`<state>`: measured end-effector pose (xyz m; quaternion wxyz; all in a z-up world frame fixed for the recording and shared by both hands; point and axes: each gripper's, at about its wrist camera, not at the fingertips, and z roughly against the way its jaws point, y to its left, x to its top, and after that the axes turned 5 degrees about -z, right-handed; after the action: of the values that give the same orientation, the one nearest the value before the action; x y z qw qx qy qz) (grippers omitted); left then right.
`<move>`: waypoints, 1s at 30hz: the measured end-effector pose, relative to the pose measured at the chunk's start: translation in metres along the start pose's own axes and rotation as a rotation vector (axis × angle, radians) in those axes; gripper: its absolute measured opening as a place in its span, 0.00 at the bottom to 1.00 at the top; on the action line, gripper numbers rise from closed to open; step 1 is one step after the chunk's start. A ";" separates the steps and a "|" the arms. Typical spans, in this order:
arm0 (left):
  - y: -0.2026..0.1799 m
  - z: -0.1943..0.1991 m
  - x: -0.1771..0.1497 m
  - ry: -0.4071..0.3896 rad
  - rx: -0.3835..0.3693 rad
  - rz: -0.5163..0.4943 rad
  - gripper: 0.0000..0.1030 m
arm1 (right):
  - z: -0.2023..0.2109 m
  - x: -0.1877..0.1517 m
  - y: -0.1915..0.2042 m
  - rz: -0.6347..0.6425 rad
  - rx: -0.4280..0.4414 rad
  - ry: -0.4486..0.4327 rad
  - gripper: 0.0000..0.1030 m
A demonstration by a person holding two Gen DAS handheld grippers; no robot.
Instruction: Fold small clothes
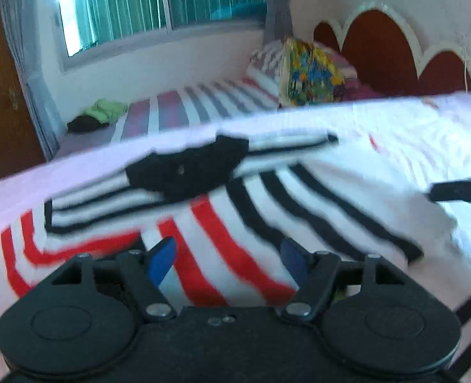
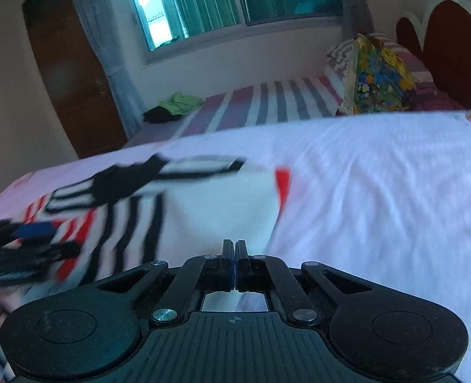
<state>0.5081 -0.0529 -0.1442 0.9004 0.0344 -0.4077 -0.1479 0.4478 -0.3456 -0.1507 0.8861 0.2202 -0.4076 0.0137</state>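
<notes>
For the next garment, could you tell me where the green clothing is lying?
In both views the green clothing lies at the bed's far left end, beside a dark garment, below the window.

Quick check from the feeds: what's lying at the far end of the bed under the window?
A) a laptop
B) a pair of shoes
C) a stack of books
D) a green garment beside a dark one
D: a crumpled green garment lies against a dark garment on the striped bedcover below the window; both wrist views show only this pair there.
</notes>
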 end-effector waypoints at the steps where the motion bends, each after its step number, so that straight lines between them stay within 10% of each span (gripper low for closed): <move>1: 0.000 -0.007 -0.006 0.042 0.000 0.010 0.72 | 0.004 -0.013 0.004 0.031 -0.022 0.007 0.00; 11: 0.020 -0.013 -0.013 0.037 0.018 0.074 0.76 | 0.004 -0.030 0.019 0.045 -0.096 0.014 0.00; 19: 0.053 0.057 -0.054 0.006 0.027 0.163 0.74 | 0.036 -0.024 0.032 -0.071 -0.097 -0.040 0.00; 25: 0.156 0.129 -0.130 -0.030 0.188 0.377 0.73 | 0.056 -0.037 0.064 -0.085 -0.111 -0.037 0.00; 30: 0.270 0.166 -0.187 -0.043 0.295 0.759 0.71 | 0.059 -0.036 0.079 -0.235 -0.139 -0.066 0.00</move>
<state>0.3320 0.2689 -0.1194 0.8676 0.0072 -0.4273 0.2543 0.3655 -0.2920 -0.1130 0.8808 0.2049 -0.4079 -0.1256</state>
